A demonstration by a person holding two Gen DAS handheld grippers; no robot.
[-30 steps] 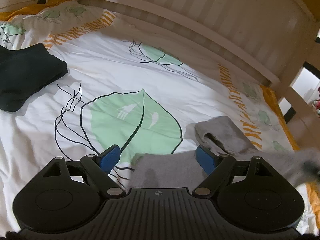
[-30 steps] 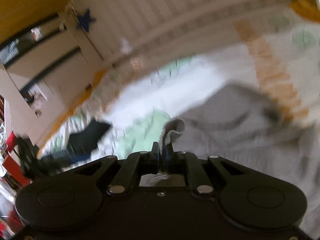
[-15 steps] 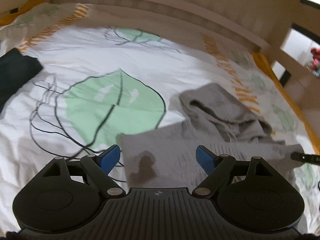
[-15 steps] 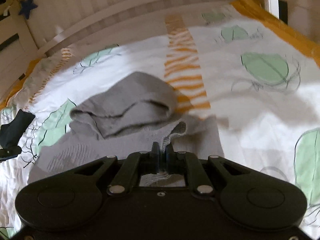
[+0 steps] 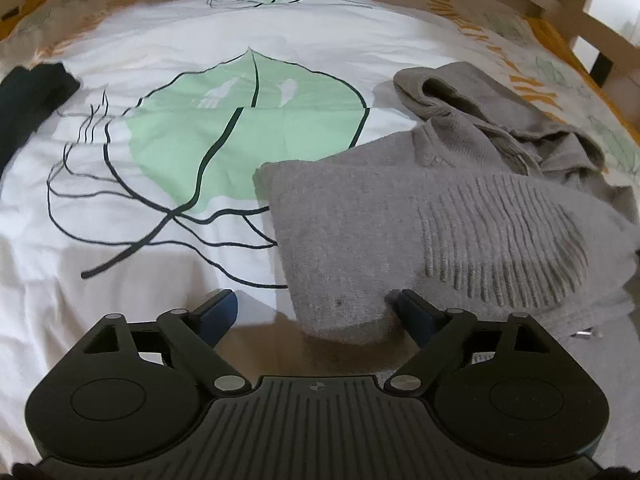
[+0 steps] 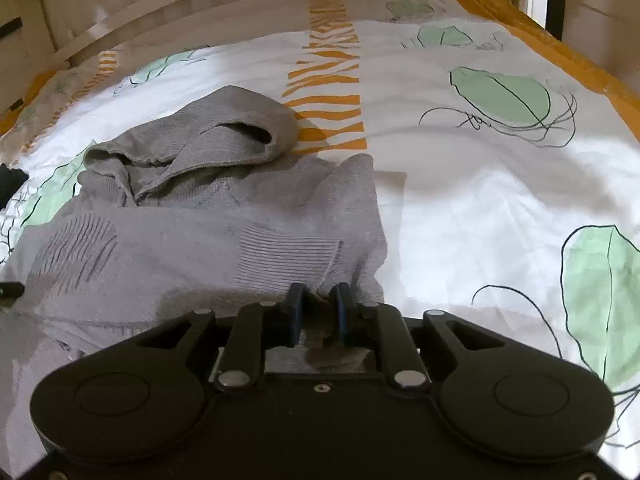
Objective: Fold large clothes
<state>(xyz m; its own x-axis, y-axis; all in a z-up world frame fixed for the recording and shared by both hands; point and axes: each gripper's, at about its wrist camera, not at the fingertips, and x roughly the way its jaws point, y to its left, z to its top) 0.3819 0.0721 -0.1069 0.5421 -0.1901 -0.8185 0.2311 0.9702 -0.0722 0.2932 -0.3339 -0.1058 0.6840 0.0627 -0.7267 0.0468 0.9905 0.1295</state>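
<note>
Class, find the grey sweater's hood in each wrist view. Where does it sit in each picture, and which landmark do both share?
Left wrist: the hood lies upper right, beyond the folded grey sweater.
Right wrist: the hood lies upper left, behind the sweater's body.
Shared landmark: the orange striped band on the bedcover beside the hood.

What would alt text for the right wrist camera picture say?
A grey knitted sweater lies partly folded on a white bedcover printed with green leaves. The right gripper, just opening slightly, has a bit of its edge between the fingers.
</note>
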